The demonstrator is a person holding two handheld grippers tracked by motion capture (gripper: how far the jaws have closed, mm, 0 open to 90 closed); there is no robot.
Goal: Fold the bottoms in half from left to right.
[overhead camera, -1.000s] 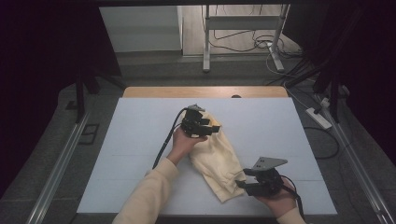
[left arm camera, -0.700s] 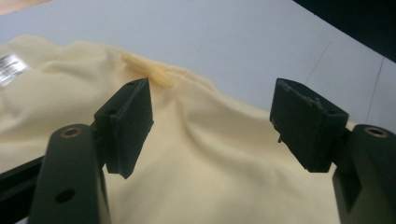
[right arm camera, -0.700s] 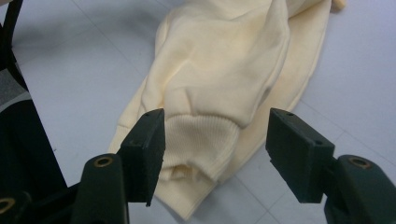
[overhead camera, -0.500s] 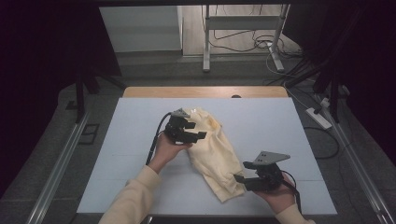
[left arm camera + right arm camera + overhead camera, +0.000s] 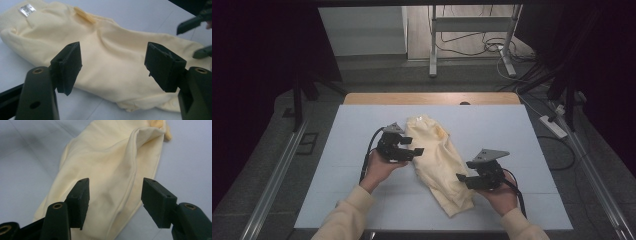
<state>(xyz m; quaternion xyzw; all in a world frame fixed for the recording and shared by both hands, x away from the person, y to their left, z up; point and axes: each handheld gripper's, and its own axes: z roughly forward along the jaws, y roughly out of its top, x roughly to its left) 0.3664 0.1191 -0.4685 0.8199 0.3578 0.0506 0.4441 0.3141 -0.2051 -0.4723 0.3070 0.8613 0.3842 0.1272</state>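
On the surface: pale blue surface [image 5: 362, 130], with a cream-yellow garment [image 5: 439, 160] lying on it in a long crumpled strip, running from the far middle toward my near right.
Left claw: my left claw [image 5: 416, 152] sits at the garment's left edge, about halfway along it, with the jaws pointing right toward the cloth. In the left gripper view [image 5: 112, 65] the jaws stand wide apart with nothing between them; the cloth lies beyond and below them.
Left claw, change: a second ago it was at the garment's far end, close by the waistband; half a second ago it had pulled back to the left; now it has come nearer to me and lower along the left side, and the far end lies uncovered.
Garment: ribbed band with a small white label [image 5: 26, 9] at the far end, and a darker yellow patch [image 5: 85, 15] just beside it. A long fold [image 5: 133, 167] runs down its length. Its near end tapers to a point close to the surface's front edge.
Garment, change: its outline looks much the same as in both earlier pictures; I cannot tell any shift.
Right claw: my right claw [image 5: 462, 180] is at the garment's right edge near its lower end, jaws pointing left. In the right gripper view [image 5: 115, 195] the jaws are spread apart, over the cloth, gripping nothing; I cannot tell whether they touch it.
Right claw, change: it has barely moved over the last second, holding the same spot by the near right side.
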